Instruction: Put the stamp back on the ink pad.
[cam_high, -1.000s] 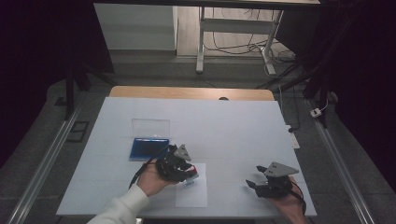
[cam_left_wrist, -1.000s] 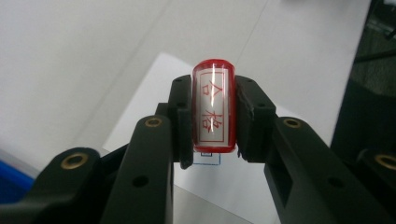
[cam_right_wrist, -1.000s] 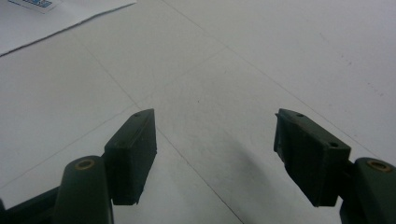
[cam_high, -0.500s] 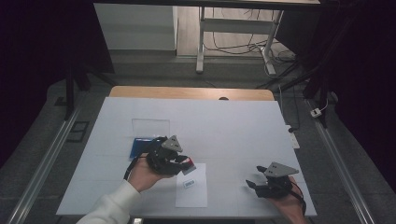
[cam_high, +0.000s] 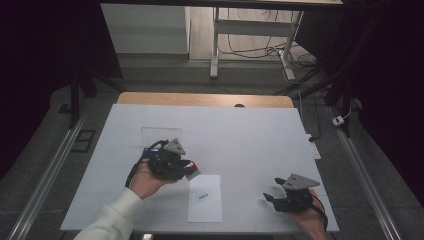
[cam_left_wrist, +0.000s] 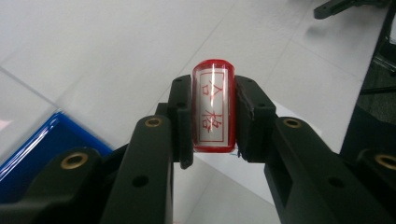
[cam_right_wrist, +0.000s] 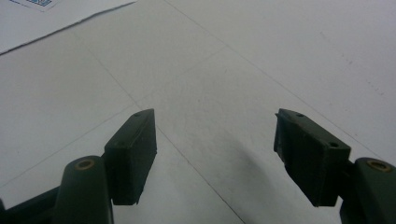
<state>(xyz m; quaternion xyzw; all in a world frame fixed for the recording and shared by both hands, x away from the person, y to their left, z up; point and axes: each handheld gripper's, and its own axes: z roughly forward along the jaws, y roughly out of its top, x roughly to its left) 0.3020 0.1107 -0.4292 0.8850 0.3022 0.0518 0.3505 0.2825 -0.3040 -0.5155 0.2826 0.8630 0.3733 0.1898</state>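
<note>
Stamp (cam_left_wrist: 212, 106) clamped in left gripper (cam_left_wrist: 212, 119), above the white table (cam_high: 250, 135).
Red-rimmed stamp sat between both pads, its red-character face toward the camera. Left gripper (cam_high: 172, 162) hung just left of the paper sheet (cam_high: 206, 199), with the blue ink pad (cam_left_wrist: 32, 154) beside it. Right gripper (cam_right_wrist: 215, 154) sat low at the near right, jaws apart, nothing between them.

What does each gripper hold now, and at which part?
The left gripper holds a red stamp, its jaws pressing the two long sides, printing face toward the camera. The right gripper holds nothing; its jaws stand apart over the table.
</note>
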